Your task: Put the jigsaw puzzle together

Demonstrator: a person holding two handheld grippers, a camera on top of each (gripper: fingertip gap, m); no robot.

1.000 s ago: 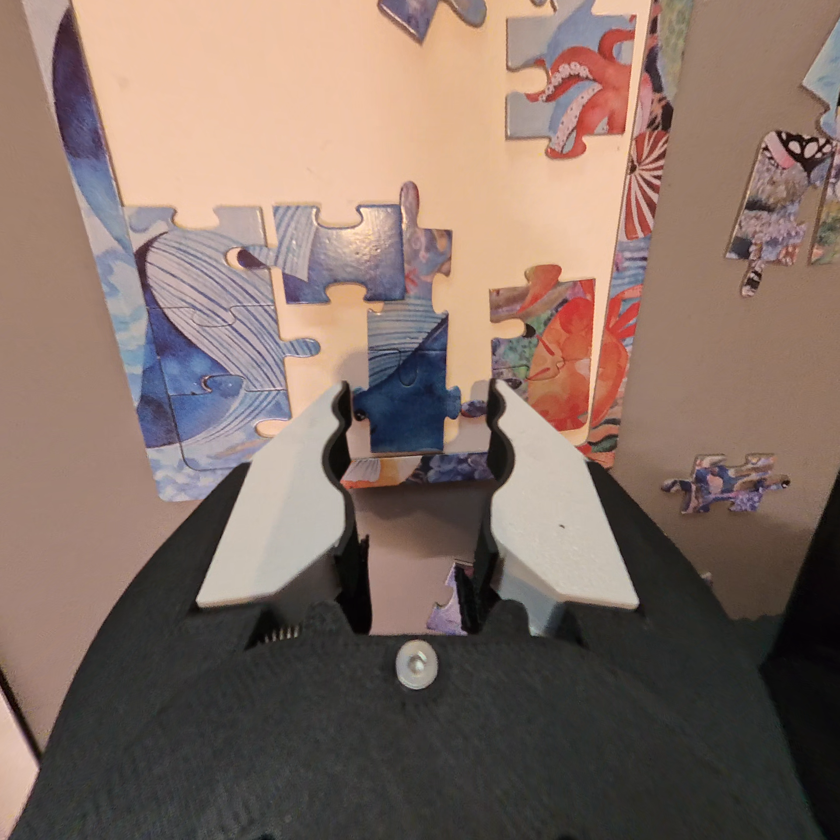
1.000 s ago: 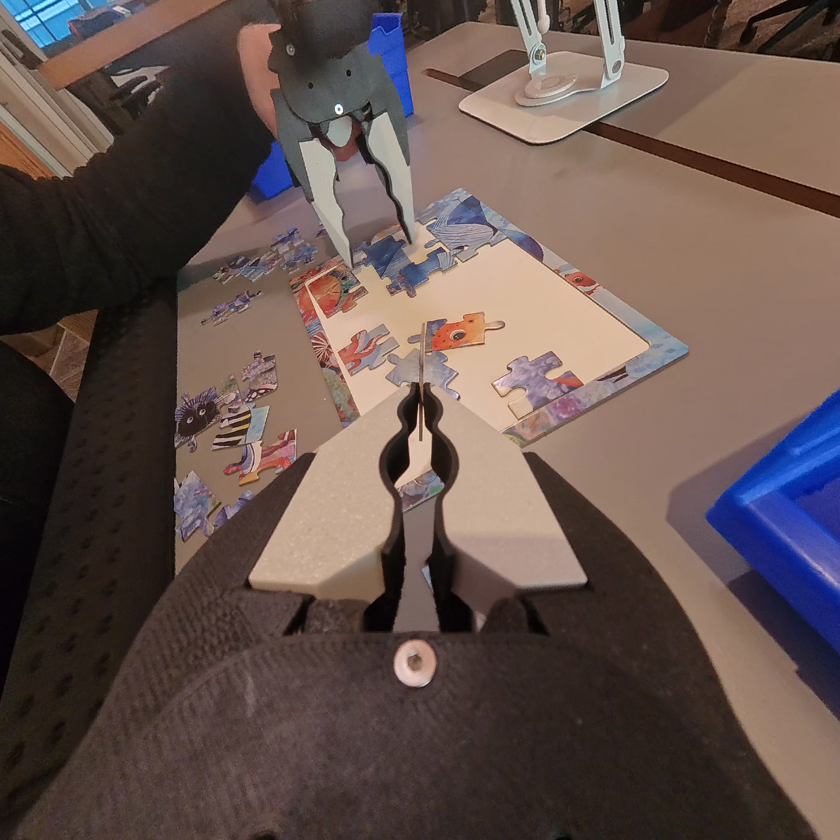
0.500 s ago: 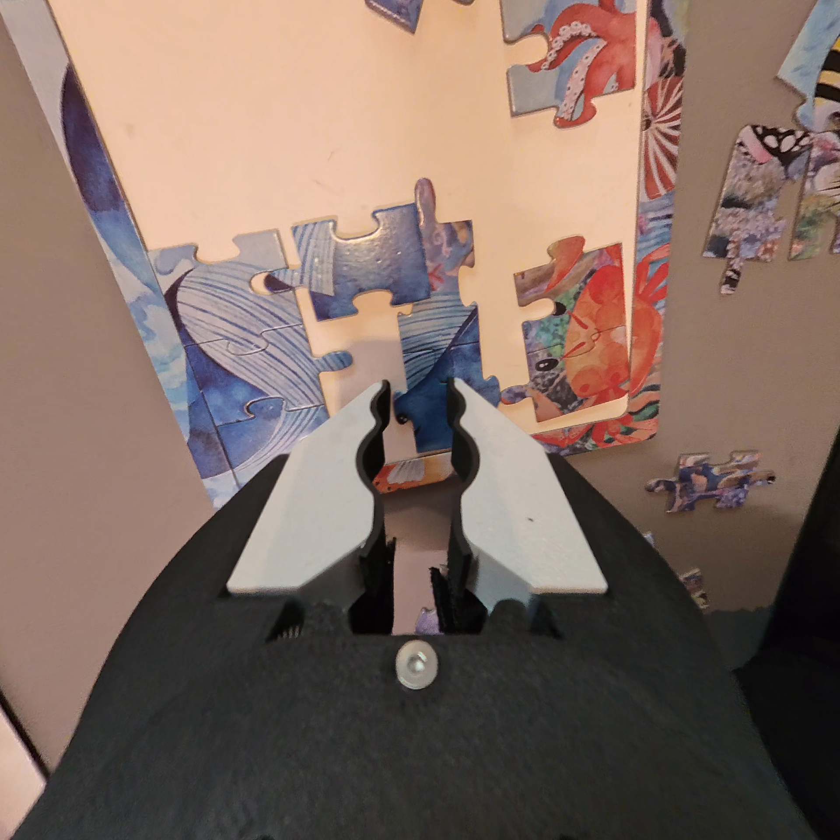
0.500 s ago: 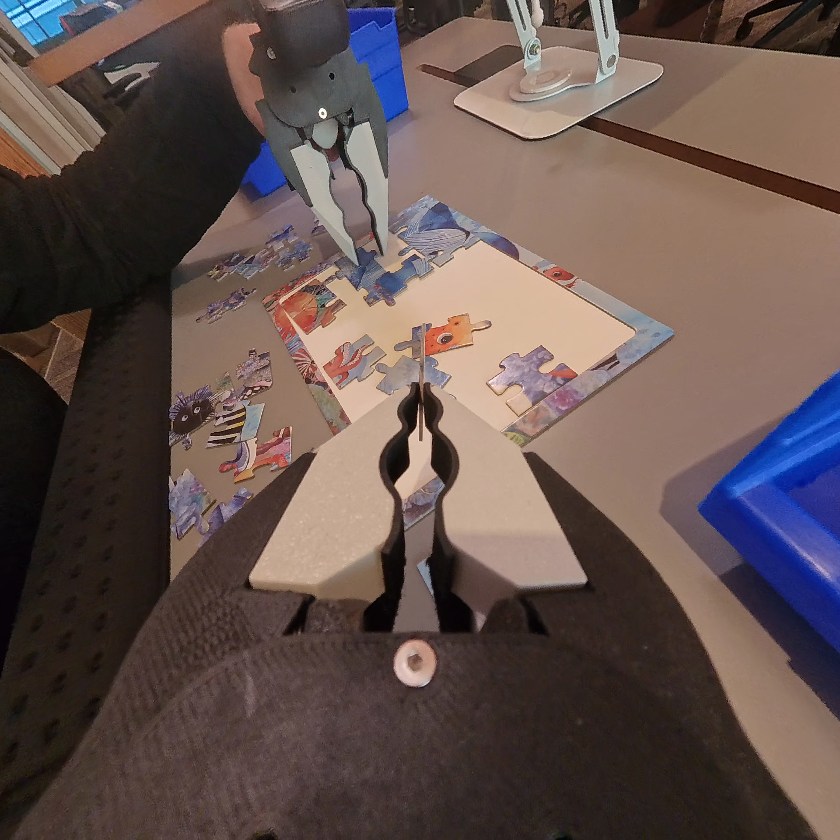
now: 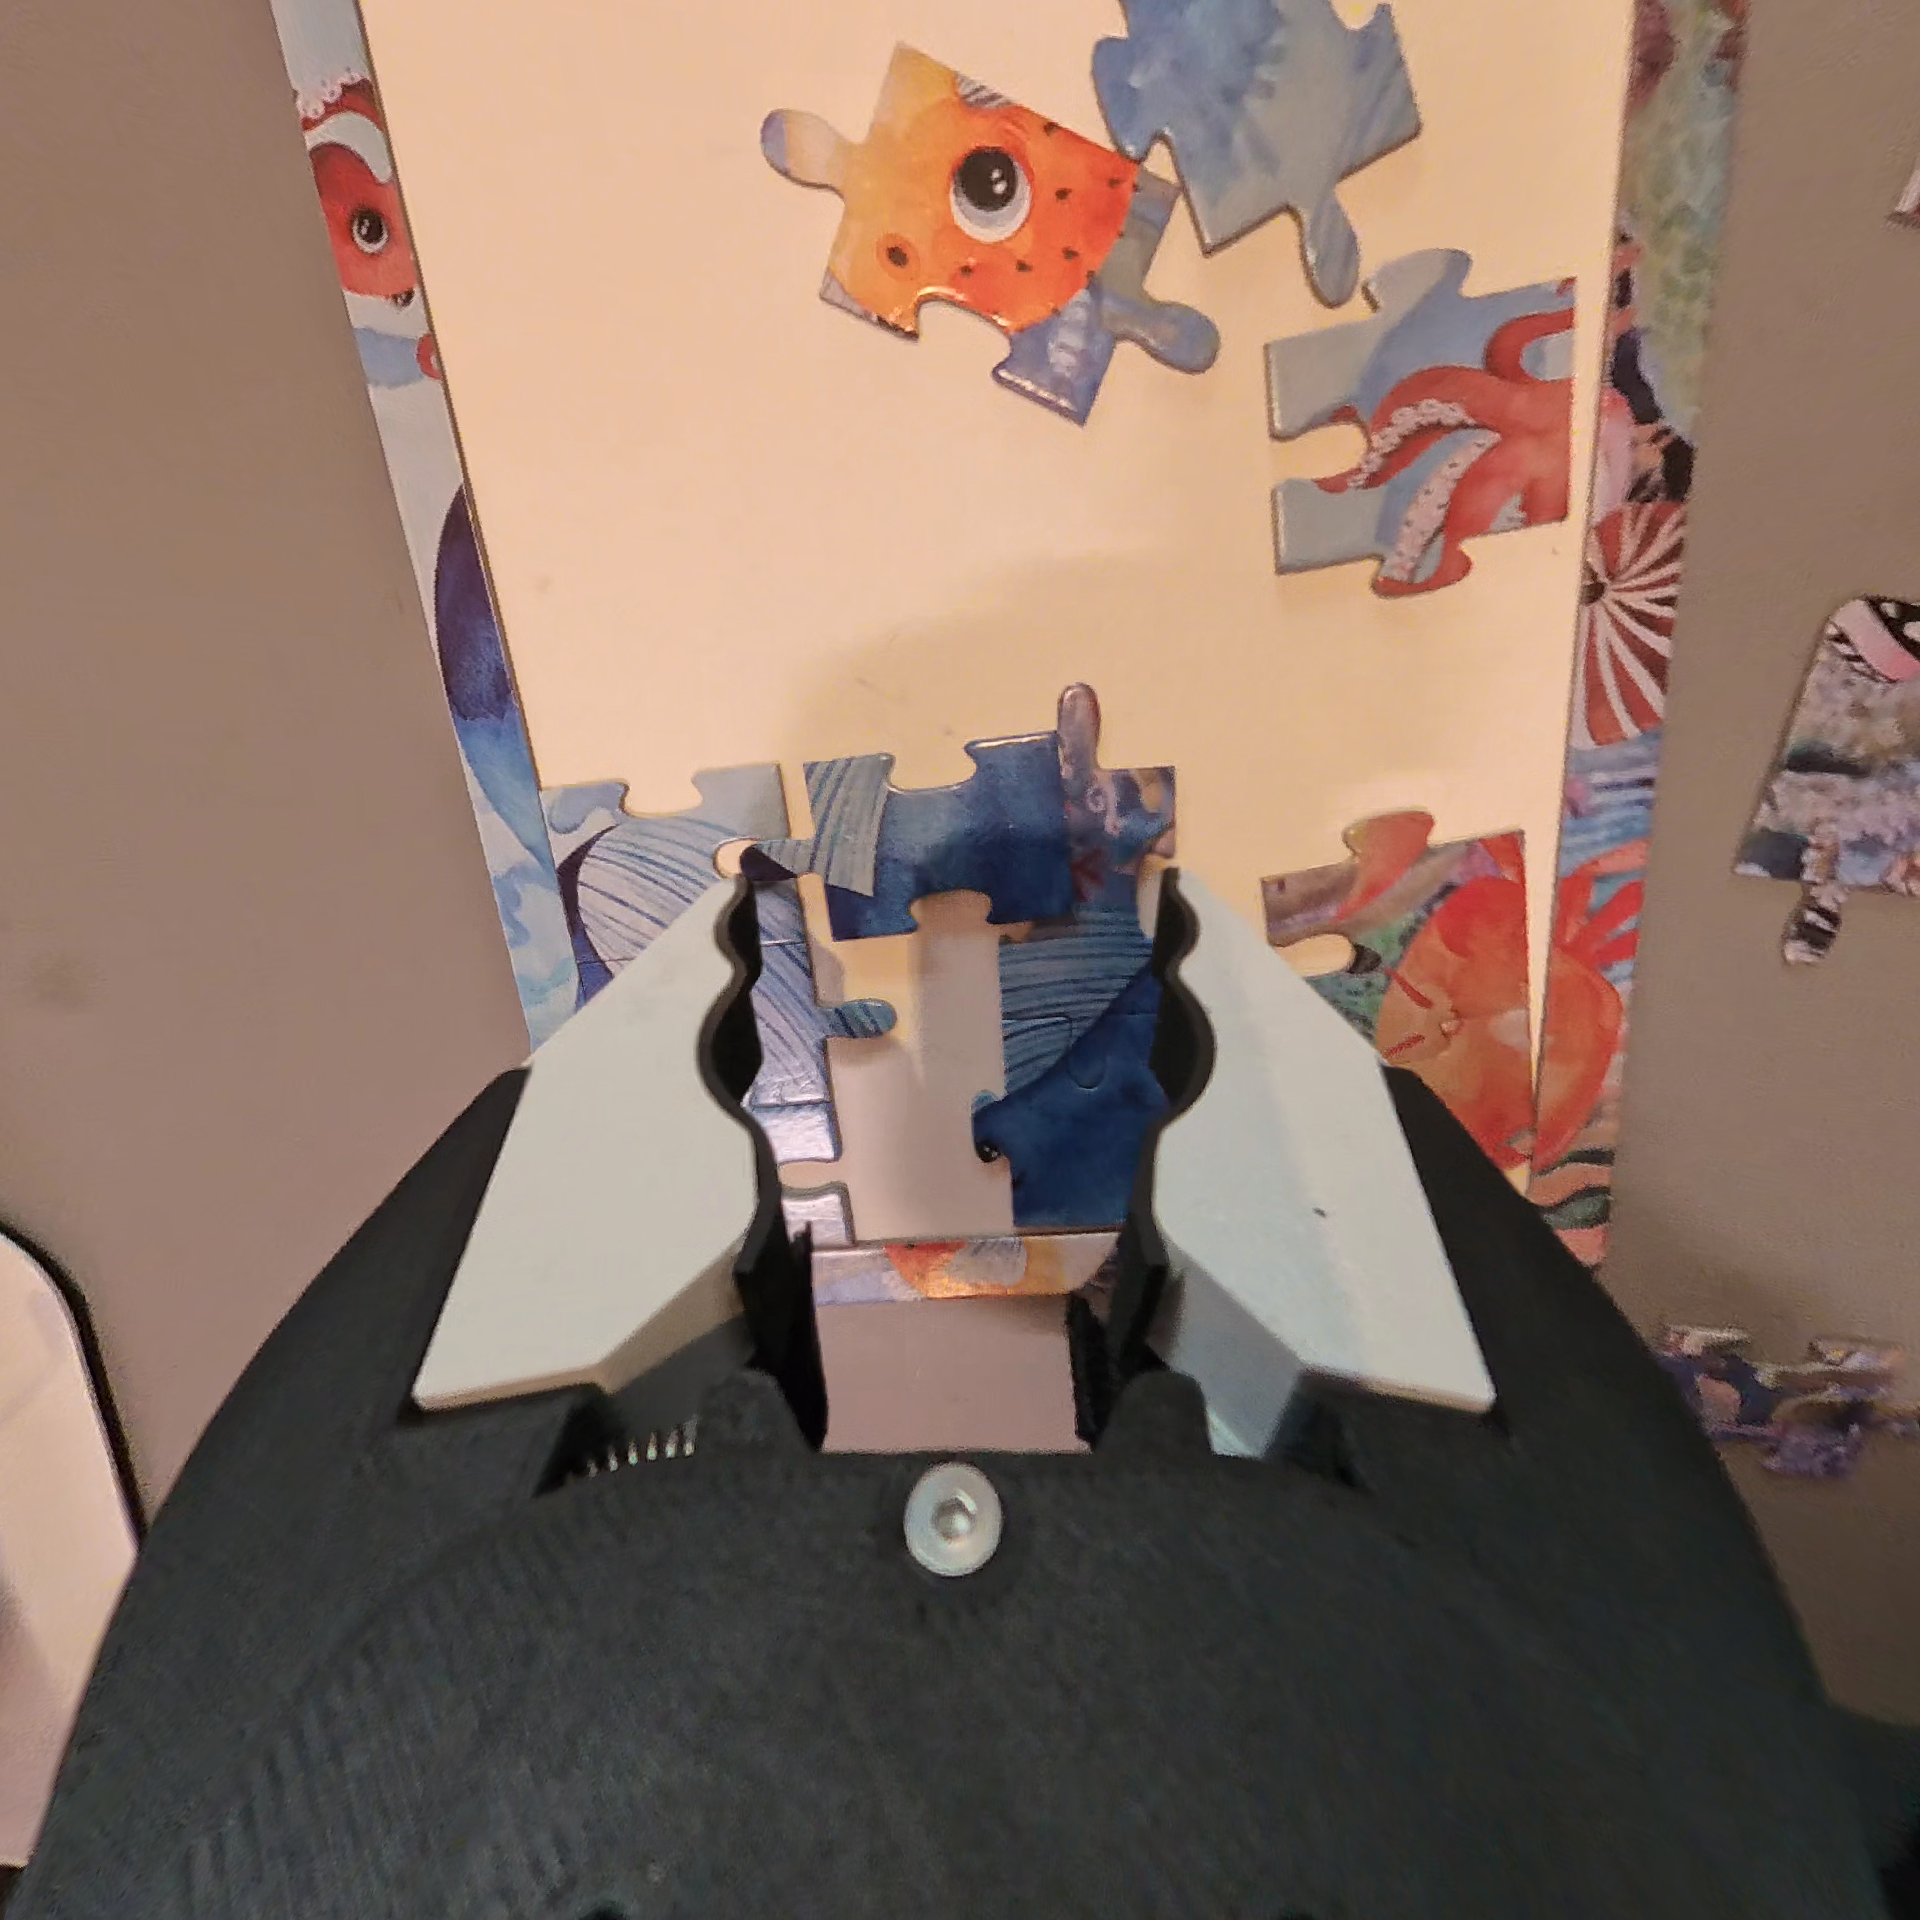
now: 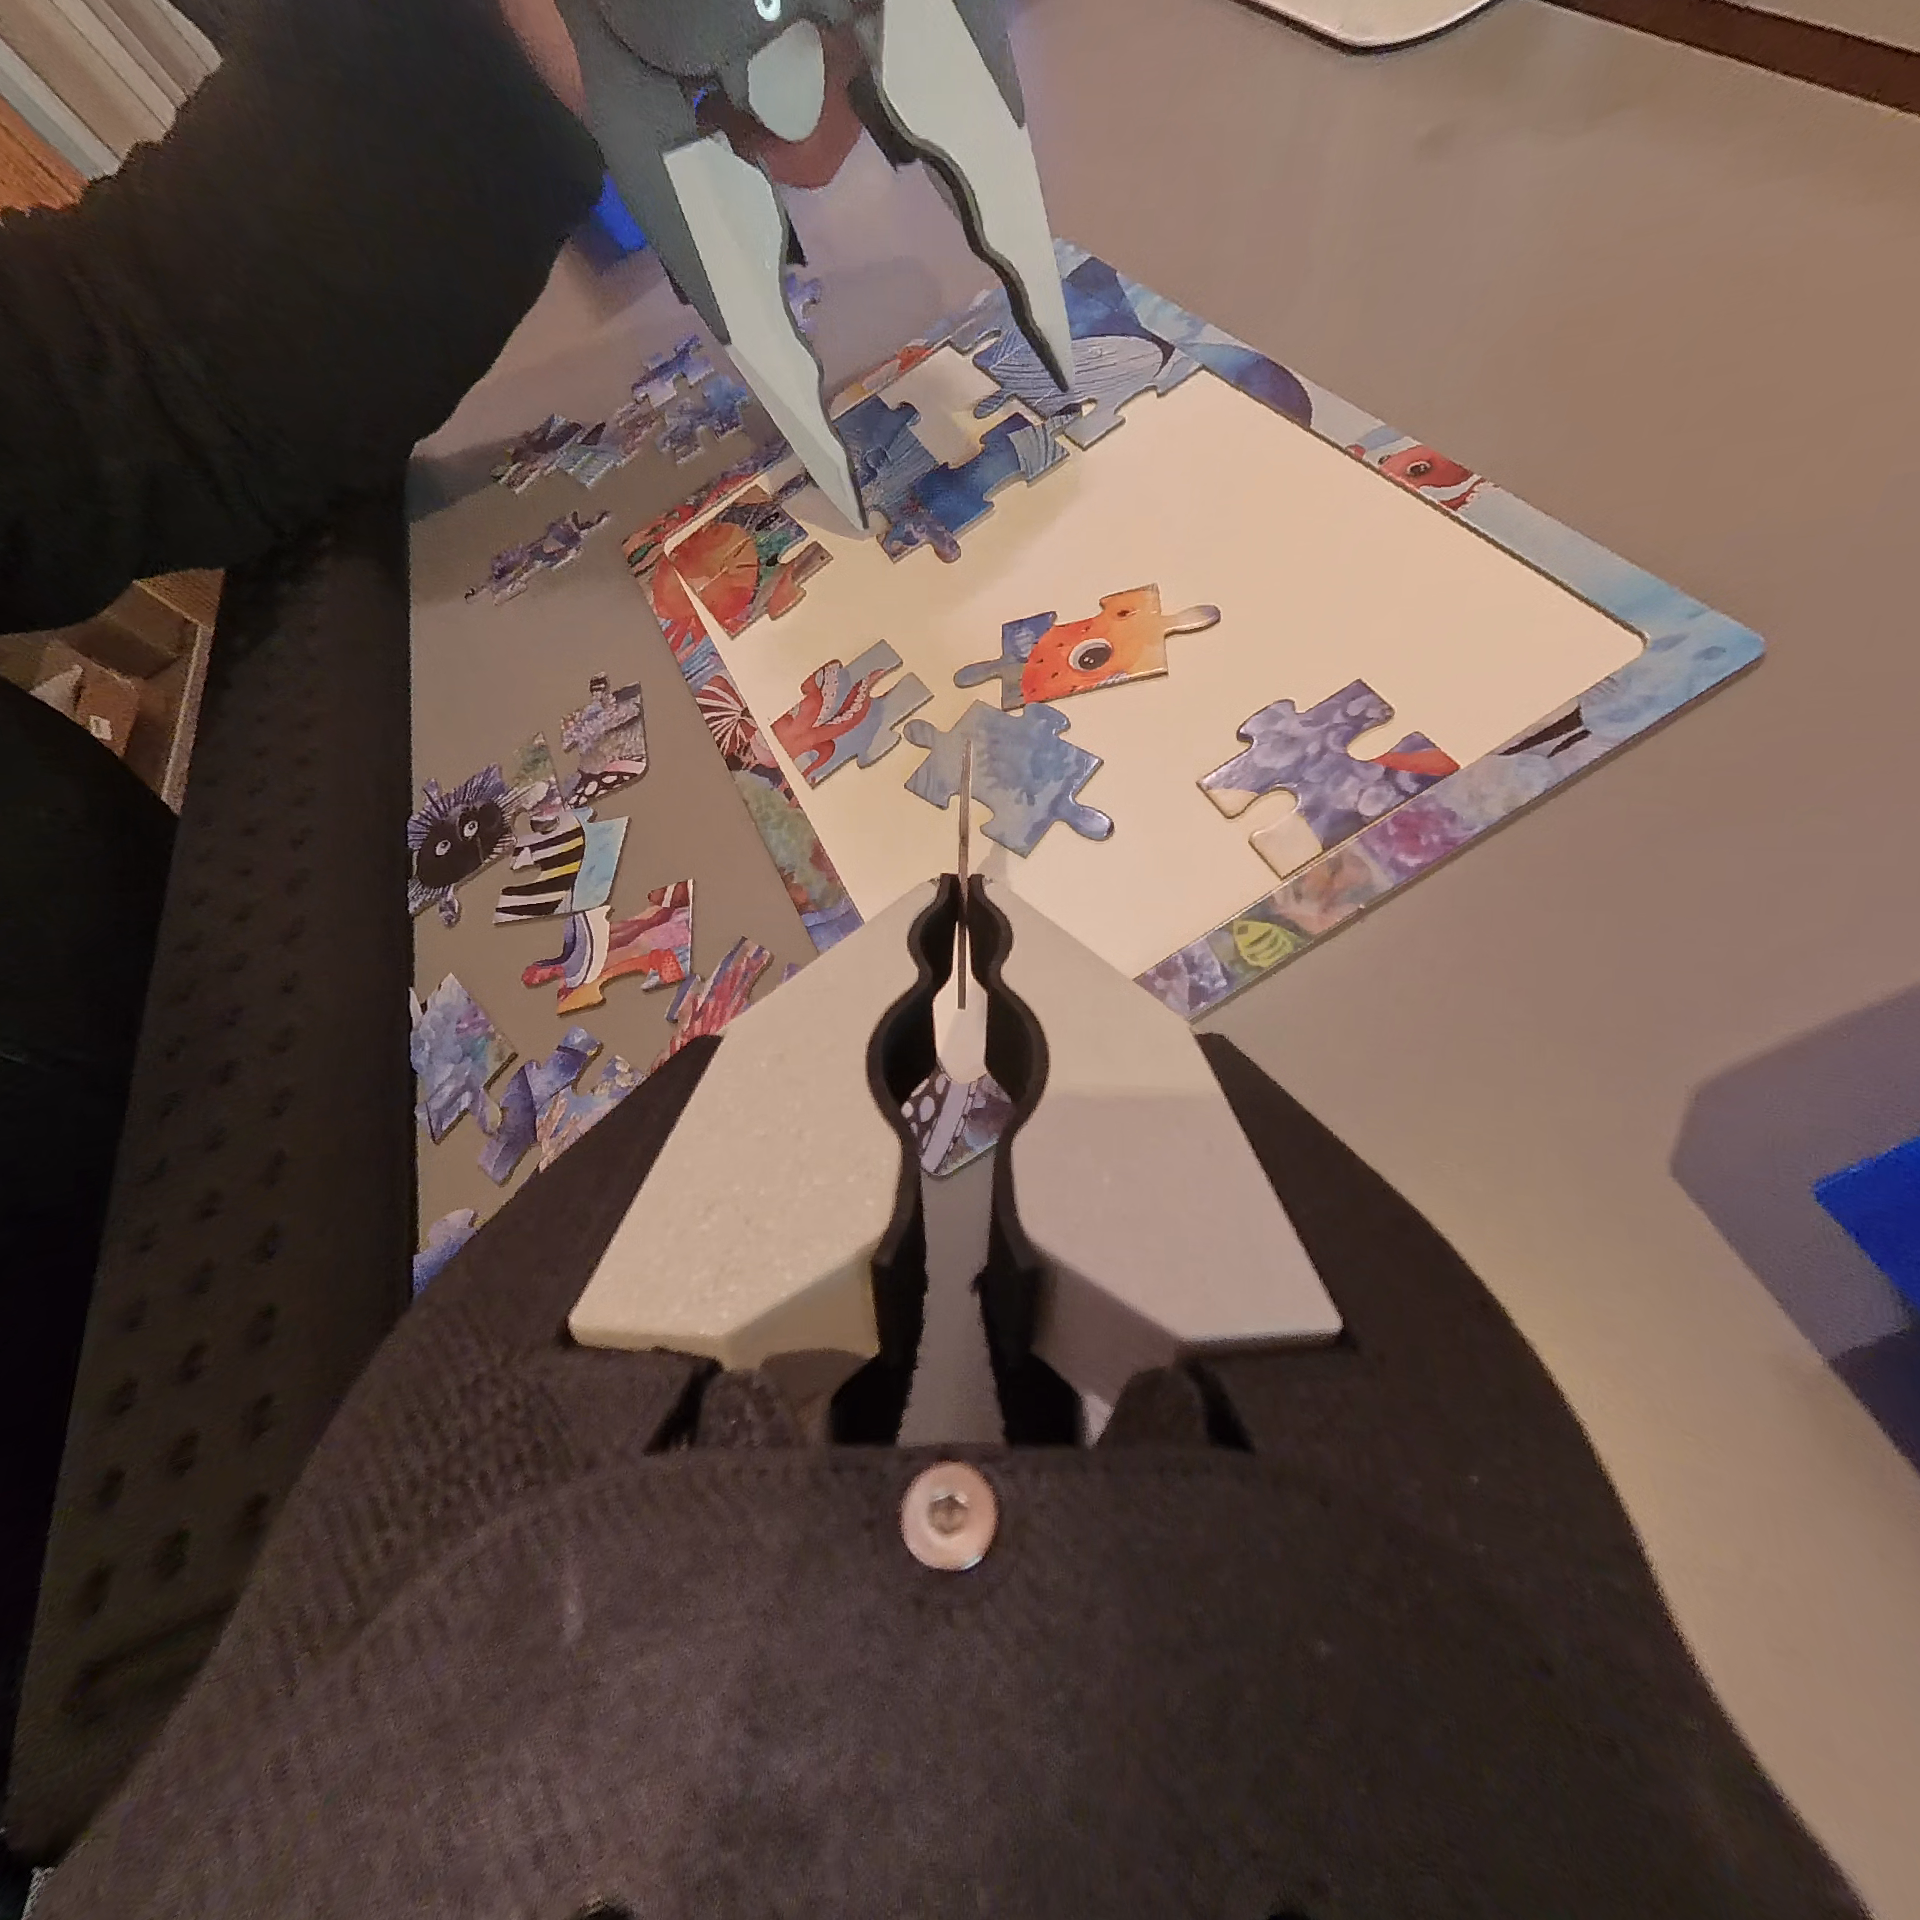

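On the grey table [image 6: 1455, 312] lies the puzzle tray [image 6: 1662, 665], its cream bed ringed by a printed sea border, and the left gripper [image 5: 956, 894] stands over its whale corner, pointing steeply down with its jaws spread wide and nothing between them. Seen from the right wrist view, that gripper [image 6: 951, 447] is held by an arm in a black sleeve [image 6: 260, 260] reaching in from the left, one fingertip down at the dark blue pieces [image 5: 1081, 1101], the other at the striped whale pieces [image 5: 644, 883]. A gap of bare cream shows between those two groups. The right gripper [image 6: 961, 883] is held low and nearly level, apart from the tray's near edge, jaws closed on a thin piece [image 6: 964, 810] seen edge-on, so its picture cannot be told. Loose in the tray lie an orange fish piece [image 6: 1091, 649], a pale blue piece [image 6: 1013, 774], an octopus piece [image 6: 847, 712] and a lilac piece [image 6: 1320, 758] against the border. More pieces [image 6: 561, 862] are scattered on the table left of the tray. No legible writing appears anywhere.
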